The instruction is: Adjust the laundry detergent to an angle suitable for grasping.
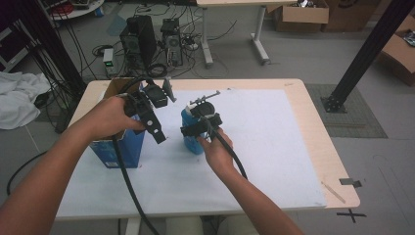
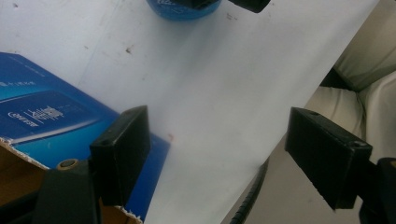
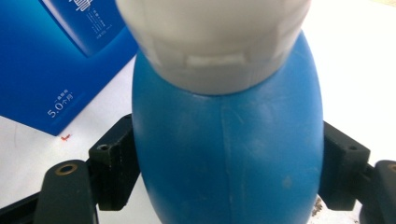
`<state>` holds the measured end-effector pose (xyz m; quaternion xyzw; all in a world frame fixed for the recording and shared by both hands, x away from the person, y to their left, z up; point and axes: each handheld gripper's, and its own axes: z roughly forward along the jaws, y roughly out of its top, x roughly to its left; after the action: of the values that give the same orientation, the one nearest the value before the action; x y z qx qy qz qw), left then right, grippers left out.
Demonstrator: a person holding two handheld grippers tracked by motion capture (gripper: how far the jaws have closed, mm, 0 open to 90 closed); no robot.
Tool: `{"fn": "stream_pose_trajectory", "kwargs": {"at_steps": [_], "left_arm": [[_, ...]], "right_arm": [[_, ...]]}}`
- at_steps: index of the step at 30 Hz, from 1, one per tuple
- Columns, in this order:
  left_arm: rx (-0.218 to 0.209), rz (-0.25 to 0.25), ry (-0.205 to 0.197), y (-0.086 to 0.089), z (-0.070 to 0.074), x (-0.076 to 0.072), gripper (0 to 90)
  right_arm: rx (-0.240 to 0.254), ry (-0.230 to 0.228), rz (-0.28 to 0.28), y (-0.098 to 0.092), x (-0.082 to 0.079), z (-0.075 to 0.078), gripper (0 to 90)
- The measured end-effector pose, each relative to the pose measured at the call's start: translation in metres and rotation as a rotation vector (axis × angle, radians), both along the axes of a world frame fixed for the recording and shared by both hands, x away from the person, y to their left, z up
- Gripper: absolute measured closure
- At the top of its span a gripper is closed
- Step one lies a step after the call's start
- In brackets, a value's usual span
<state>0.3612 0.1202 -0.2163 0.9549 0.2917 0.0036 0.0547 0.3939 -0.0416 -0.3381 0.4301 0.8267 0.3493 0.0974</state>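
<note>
My table (image 1: 274,147) carries one open blue box (image 1: 120,147) at its left, mouth up, ready to take things. Just right of it stands one blue bottle (image 3: 224,154) with a white cap, upright so I can take it by the sides. My right claw (image 3: 229,163) hugs its belly, jaws against both flanks. My left claw (image 2: 233,158) hangs wide and empty beside the box, out of the way.

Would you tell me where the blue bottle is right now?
In the high view the blue bottle stands on the white table, left of centre, just right of the blue box; the right gripper has its jaws on the bottle's sides.
</note>
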Motion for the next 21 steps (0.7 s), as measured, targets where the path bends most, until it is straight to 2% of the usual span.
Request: {"fn": "stream_pose_trajectory", "kwargs": {"at_steps": [12, 21], "left_arm": [[-0.002, 0.007, -0.002, 0.0005, 0.0001, -0.0006, 23.2], [0.0, 0.01, -0.003, 0.001, 0.0, -0.0006, 23.4]], "right_arm": [[-0.011, -0.006, -0.001, 0.0001, 0.0007, -0.0007, 28.3], [-0.011, -0.015, -0.002, 0.0004, 0.0014, -0.0014, 36.2]]}}
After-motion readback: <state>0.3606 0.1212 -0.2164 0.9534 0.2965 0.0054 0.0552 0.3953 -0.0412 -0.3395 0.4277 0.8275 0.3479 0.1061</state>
